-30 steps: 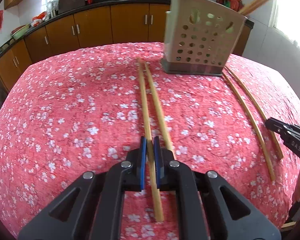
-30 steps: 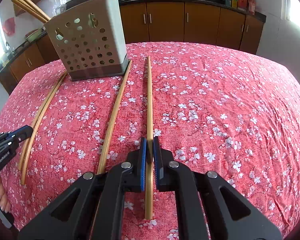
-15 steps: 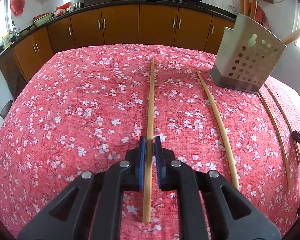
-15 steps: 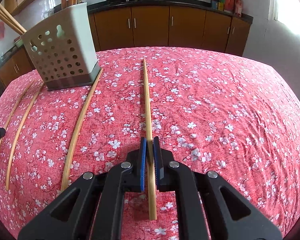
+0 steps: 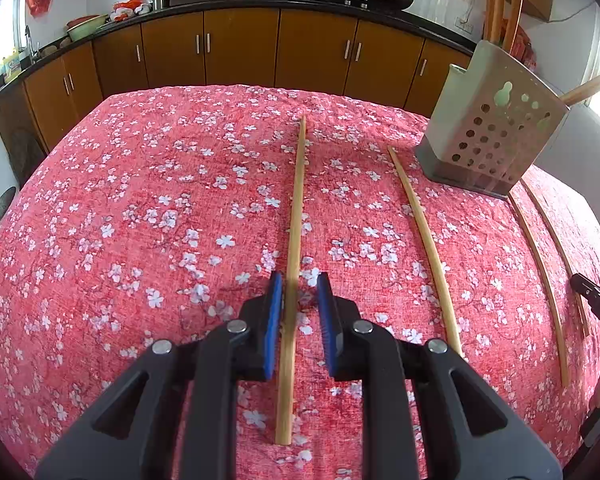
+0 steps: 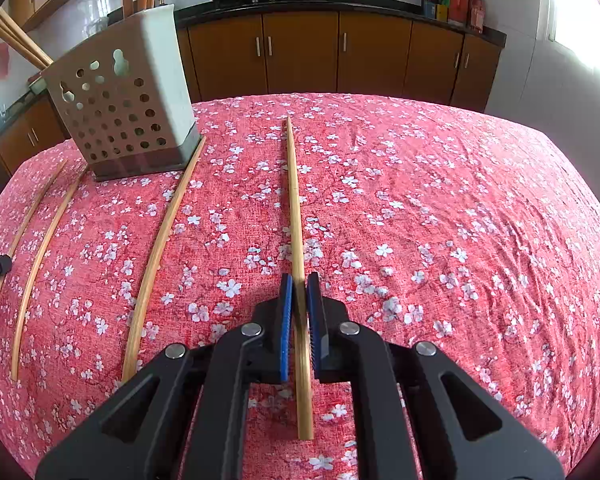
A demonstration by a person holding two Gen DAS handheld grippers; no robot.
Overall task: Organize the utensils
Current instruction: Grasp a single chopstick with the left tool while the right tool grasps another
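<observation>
A long pale bamboo chopstick (image 5: 294, 240) lies on the red floral-clothed bench (image 5: 140, 220), between the left gripper's (image 5: 299, 312) parted jaws. The right gripper's (image 6: 299, 312) jaws clamp another bamboo chopstick (image 6: 296, 216). The perforated beige utensil holder (image 5: 492, 140) stands at two o'clock.

Perforated holder (image 6: 128, 116) blocks the far left; cloth (image 6: 440, 200) rightward lies open.
</observation>
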